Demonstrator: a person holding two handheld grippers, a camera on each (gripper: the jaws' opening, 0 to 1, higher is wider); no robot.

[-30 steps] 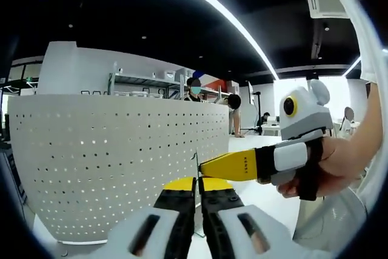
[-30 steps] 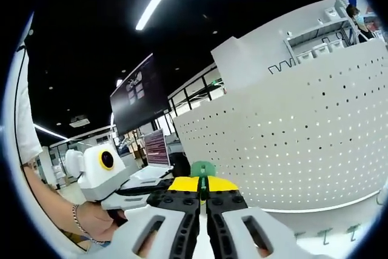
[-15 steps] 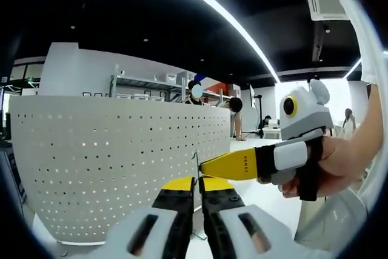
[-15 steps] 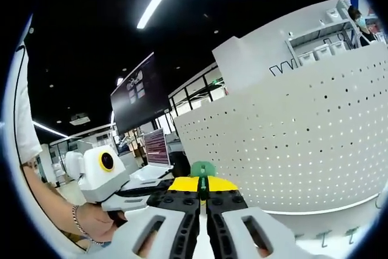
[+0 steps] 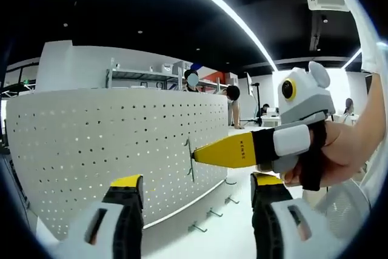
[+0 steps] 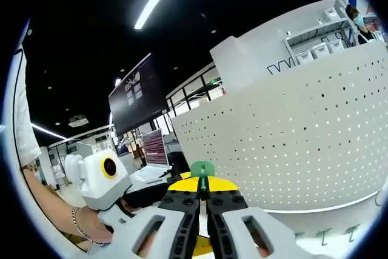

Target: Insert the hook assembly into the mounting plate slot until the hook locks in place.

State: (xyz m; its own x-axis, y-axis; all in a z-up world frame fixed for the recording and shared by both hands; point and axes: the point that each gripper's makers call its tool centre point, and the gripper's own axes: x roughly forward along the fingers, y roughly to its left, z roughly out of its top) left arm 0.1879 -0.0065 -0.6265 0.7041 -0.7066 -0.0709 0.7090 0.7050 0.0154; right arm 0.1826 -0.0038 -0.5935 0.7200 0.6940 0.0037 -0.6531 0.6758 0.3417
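Hook: thin metal, against the white perforated mounting plate, pinched at the tip of the right gripper, jaws closed. Left gripper: jaws spread wide, holding nothing. Spare hooks at the plate's foot.

I count one pegboard, one hook on it, three loose hooks on the bench, two grippers.

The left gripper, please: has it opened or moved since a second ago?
Yes. The left gripper has opened wide, releasing the hook, which the right gripper holds against the pegboard.
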